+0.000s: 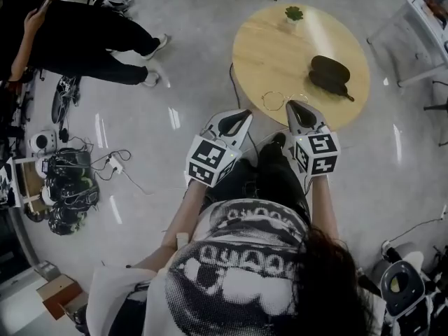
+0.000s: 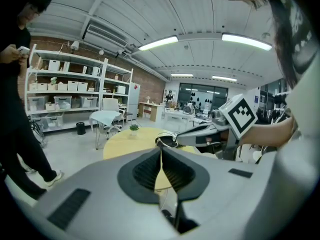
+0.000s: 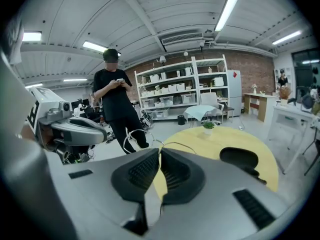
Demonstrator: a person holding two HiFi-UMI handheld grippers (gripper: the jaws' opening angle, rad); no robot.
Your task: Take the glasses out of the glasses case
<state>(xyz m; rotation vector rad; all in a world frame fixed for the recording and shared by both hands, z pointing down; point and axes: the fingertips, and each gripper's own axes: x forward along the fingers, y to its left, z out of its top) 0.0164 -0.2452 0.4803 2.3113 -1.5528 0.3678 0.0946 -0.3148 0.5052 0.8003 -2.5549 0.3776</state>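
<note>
The thin wire-framed glasses (image 1: 282, 100) hang over the near edge of the round wooden table (image 1: 280, 47), pinched at one side in my right gripper (image 1: 295, 106), which is shut on them. In the right gripper view the glasses (image 3: 131, 136) stick out to the left of the closed tips of that gripper (image 3: 160, 150). The black glasses case (image 1: 330, 74) lies on the table beyond them, seemingly open, and shows in the right gripper view as the same case (image 3: 240, 159). My left gripper (image 1: 245, 116) is shut and empty, just off the table's near edge. Its own view shows the left gripper (image 2: 161, 148) and the glasses (image 2: 166, 141).
A small potted plant (image 1: 294, 14) stands at the table's far edge. A person in black (image 1: 84, 44) stands on the floor to the left, holding a phone. Cables and gear (image 1: 70, 180) lie on the floor at the left. Shelving (image 3: 185, 91) lines the far wall.
</note>
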